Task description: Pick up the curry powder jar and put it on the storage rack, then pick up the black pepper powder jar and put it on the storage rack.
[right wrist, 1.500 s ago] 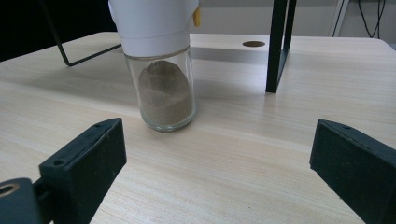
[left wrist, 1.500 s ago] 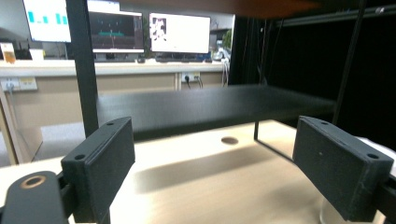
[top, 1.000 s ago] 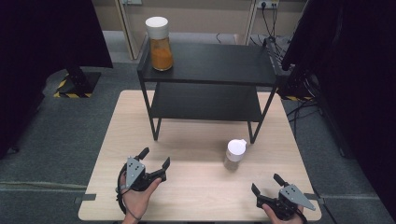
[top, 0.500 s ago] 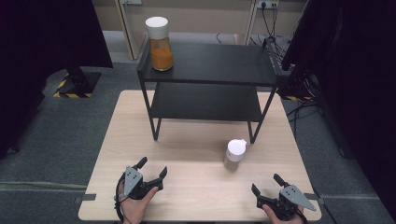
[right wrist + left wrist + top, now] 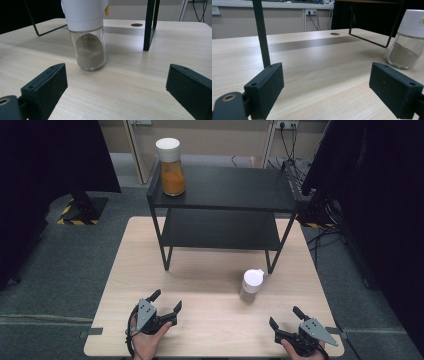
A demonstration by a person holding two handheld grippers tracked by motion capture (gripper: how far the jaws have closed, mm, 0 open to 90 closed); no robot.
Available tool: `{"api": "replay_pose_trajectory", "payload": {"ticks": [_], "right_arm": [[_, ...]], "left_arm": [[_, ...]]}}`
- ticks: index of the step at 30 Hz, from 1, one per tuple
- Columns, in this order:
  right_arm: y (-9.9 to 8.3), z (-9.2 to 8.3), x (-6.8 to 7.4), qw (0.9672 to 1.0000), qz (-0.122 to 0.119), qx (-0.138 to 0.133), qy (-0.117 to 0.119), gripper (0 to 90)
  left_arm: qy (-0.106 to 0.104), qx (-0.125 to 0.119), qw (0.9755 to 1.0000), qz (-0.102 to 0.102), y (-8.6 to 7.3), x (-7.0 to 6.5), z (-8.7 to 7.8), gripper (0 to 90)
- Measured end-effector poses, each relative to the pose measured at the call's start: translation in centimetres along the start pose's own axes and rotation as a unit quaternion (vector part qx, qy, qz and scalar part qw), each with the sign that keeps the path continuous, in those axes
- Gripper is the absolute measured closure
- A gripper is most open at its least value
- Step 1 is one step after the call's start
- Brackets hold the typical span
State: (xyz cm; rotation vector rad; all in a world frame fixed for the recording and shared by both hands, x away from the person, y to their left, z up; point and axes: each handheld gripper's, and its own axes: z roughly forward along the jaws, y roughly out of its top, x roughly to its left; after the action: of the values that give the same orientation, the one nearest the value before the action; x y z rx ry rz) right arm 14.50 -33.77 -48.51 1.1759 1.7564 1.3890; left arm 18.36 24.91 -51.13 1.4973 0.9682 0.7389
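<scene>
Pale wood grain runs across the tabletop [image 5: 210, 270], and on it stands a small glass jar [image 5: 250, 285] with a white cap, part-filled with a grey-brown powder. The jar sits upright just in front of the black shelf rack [image 5: 225, 190], near that rack's front right leg and apart from it. On the rack's top shelf, at its back left corner, stands a taller jar of orange powder [image 5: 171, 160] with a white lid.

The left tool [image 5: 165, 305] rests low over the tabletop, well to the left of the glass jar and nearer the person — its jaws stand wide apart with nothing between them. In the left gripper view the jar [image 5: 409, 40] shows beyond the right-hand jaw.

The right tool [image 5: 286, 317] lies to the right of the jar and nearer the person, its jaws spread wide and empty too. In the right gripper view the jar [image 5: 88, 37] stands ahead of the jaws, closer to the left one, clear of both.
</scene>
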Motion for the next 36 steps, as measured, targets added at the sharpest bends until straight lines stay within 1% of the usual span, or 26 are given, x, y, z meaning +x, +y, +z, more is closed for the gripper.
{"api": "replay_pose_trajectory", "payload": {"ticks": [12, 18, 21, 26, 30, 33, 36], "right_arm": [[-0.1, 0.0, -0.1, 1.0, 0.001, -0.002, 0.001, 3.7], [0.0, 0.0, -0.1, 1.0, 0.0, 0.001, 0.003, 3.6], [0.0, 0.0, -0.1, 1.0, 0.0, 0.0, 0.004, 3.6], [0.0, 0.1, -0.1, 0.9999, -0.008, -0.002, 0.006, 3.6], [0.5, 0.5, 0.1, 0.9998, -0.013, -0.005, 0.012, 3.6], [1.3, 1.1, 0.2, 0.9995, -0.023, -0.007, 0.02, 3.7], [2.1, 1.9, 0.3, 0.999, -0.03, -0.013, 0.031, 3.8]], "left_arm": [[-0.008, 0.001, 1.0, 0.002, 0.0, 0.1, 0.1, 11.0], [-0.008, 0.0, 1.0, -0.003, 0.0, 0.1, 0.1, 10.9], [-0.009, 0.0, 1.0, -0.001, 0.0, 0.1, 0.1, 10.9], [-0.009, -0.001, 1.0, -0.001, 0.0, 0.1, 0.1, 10.9], [-0.015, -0.002, 0.9999, -0.006, -0.1, 0.4, 0.1, 10.9], [-0.017, -0.003, 0.9998, -0.013, -0.1, 0.6, 0.1, 10.5], [-0.019, -0.003, 0.9997, -0.015, -0.1, 0.7, 0.1, 10.3]]}}
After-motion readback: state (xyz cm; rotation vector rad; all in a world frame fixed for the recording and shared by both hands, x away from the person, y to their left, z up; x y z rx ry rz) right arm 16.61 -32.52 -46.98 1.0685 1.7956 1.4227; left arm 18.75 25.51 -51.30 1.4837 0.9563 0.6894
